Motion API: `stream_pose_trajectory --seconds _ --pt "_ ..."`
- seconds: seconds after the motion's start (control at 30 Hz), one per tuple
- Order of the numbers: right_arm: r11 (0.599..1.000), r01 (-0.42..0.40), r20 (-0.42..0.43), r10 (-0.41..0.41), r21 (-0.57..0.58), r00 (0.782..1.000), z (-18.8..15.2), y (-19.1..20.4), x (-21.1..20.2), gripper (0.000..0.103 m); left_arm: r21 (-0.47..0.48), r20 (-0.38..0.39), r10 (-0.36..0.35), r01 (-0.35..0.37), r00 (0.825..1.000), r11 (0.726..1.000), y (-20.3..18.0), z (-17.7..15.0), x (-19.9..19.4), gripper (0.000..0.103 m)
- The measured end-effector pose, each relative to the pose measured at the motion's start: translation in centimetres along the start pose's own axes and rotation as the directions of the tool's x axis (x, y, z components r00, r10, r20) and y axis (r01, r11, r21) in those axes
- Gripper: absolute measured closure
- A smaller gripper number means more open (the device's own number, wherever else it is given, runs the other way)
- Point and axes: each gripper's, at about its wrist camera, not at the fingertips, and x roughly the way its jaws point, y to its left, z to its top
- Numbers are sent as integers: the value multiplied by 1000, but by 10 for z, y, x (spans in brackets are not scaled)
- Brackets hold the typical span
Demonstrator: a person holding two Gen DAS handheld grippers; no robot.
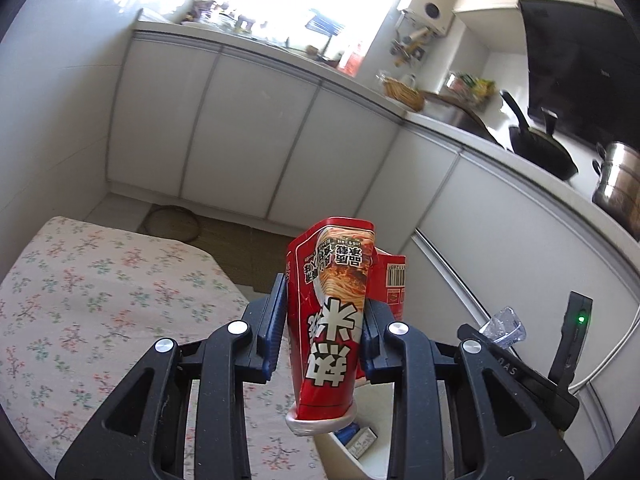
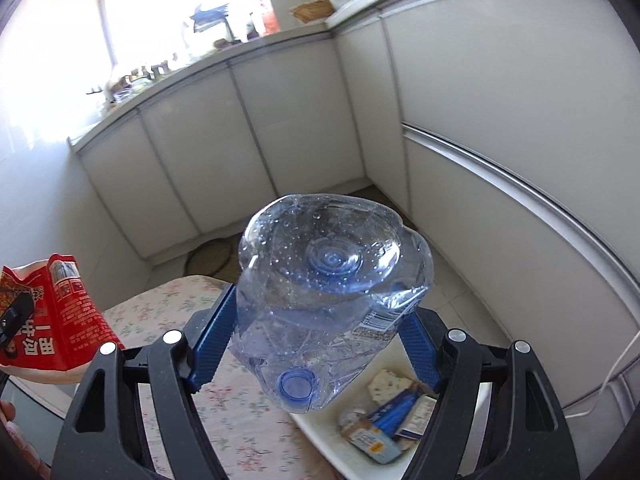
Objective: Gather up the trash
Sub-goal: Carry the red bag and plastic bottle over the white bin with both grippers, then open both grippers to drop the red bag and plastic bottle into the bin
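My left gripper (image 1: 326, 320) is shut on a squashed red noodle cup (image 1: 332, 312) with white characters, held over the edge of a floral-cloth table (image 1: 100, 300). In the right wrist view the same red cup (image 2: 56, 320) shows at the far left. My right gripper (image 2: 320, 336) is shut on a crumpled clear plastic bottle (image 2: 332, 276) with a blue cap, its base pointing away from me. Below the bottle sits a white bin (image 2: 320, 424) holding several pieces of packaging. The bin (image 1: 380, 432) shows partly under the cup in the left wrist view, where the bottle's tip (image 1: 504, 326) peeks in at right.
White kitchen cabinets (image 1: 260, 128) wrap around the room, with a cluttered counter (image 1: 360, 76), a black wok (image 1: 544, 148) and a steel pot (image 1: 620, 184) on top. A round mat (image 1: 172, 222) lies on the floor by the cabinets. A white cable (image 2: 620, 364) hangs at right.
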Motion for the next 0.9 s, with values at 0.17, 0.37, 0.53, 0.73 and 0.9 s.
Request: stream_pose_trajectory --seconds 0.17,0.37,0.53,0.73,0.9 --pt "997 55 -17 -54 56 998 -4 -38 18 20 39 -64 -30 33 997 999 -32 -12 33 74" --pt "984 115 9 -117 137 993 -1 -78 18 12 54 -144 -67 76 987 996 -64 -28 73 73" --pt "967 205 60 -215 149 975 -1 -97 6 7 68 -196 -94 109 976 992 -88 -41 97 73" --pt "951 295 99 -304 96 948 -8 -102 -4 7 94 -249 -122 149 961 984 -117 -55 119 72" --pt "929 357 170 -370 99 913 -8 -108 -23 7 136 -287 -118 162 951 977 -134 -65 129 64"
